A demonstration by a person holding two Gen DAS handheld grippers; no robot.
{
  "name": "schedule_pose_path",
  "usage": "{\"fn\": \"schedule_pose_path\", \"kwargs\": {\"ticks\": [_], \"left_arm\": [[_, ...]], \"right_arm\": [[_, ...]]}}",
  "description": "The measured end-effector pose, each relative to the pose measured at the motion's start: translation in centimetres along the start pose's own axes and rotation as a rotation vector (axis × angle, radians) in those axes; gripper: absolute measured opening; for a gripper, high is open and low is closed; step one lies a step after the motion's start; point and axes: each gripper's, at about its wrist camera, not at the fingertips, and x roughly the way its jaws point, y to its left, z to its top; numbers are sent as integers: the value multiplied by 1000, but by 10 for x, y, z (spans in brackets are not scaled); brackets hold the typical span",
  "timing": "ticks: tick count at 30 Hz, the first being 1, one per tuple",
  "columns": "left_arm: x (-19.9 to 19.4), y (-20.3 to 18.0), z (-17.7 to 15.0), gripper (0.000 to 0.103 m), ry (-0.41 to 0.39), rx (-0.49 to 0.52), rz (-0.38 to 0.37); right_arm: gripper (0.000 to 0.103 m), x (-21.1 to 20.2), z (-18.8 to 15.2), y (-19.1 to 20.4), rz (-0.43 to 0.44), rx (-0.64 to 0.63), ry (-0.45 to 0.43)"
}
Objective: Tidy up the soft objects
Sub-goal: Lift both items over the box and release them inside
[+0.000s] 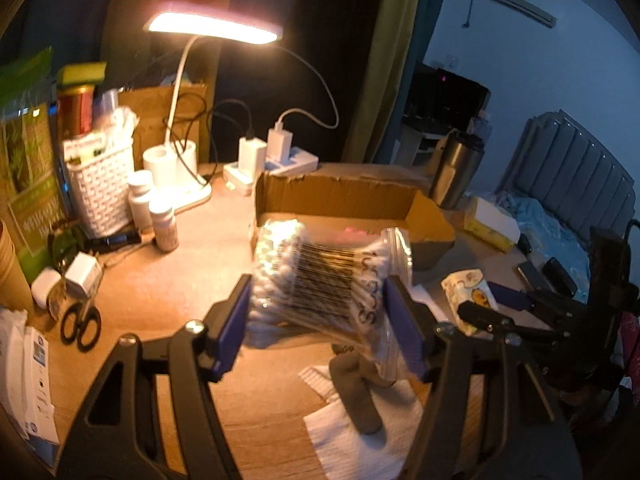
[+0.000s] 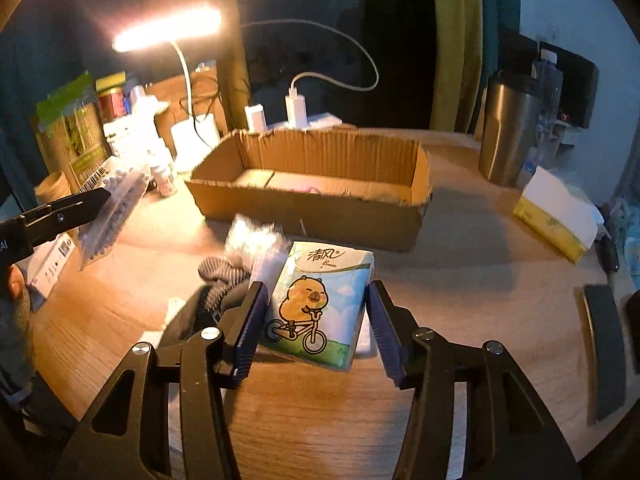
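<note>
My left gripper (image 1: 320, 320) is shut on a clear bag of cotton swabs (image 1: 324, 280) and holds it above the desk, short of the open cardboard box (image 1: 424, 216). The bag also shows at the left of the right wrist view (image 2: 116, 200). My right gripper (image 2: 316, 320) is open around a tissue pack (image 2: 320, 304) with a cartoon animal on a bicycle, lying on the desk. The same pack shows in the left wrist view (image 1: 472, 292). A striped grey sock (image 2: 224, 276) and a second plastic bag (image 2: 256, 240) lie just left of the pack. The box (image 2: 320, 216) stands beyond them.
A lit desk lamp (image 1: 212, 28), a white basket (image 1: 100, 188), small bottles (image 1: 162, 220) and scissors (image 1: 80, 326) crowd the left. Chargers on a power strip (image 1: 272, 160) stand behind the box. A steel tumbler (image 2: 508, 132) and a yellow tissue box (image 2: 556, 216) stand right.
</note>
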Motion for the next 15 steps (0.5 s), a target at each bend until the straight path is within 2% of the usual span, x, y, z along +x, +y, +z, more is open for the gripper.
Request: {"fn": "schedule_pose_path", "kwargs": {"ticks": [15], "left_arm": [[-21,-36,52,66,-78,82,12]], "right_arm": [[54,-33,48,-11,19,10,-171]]}}
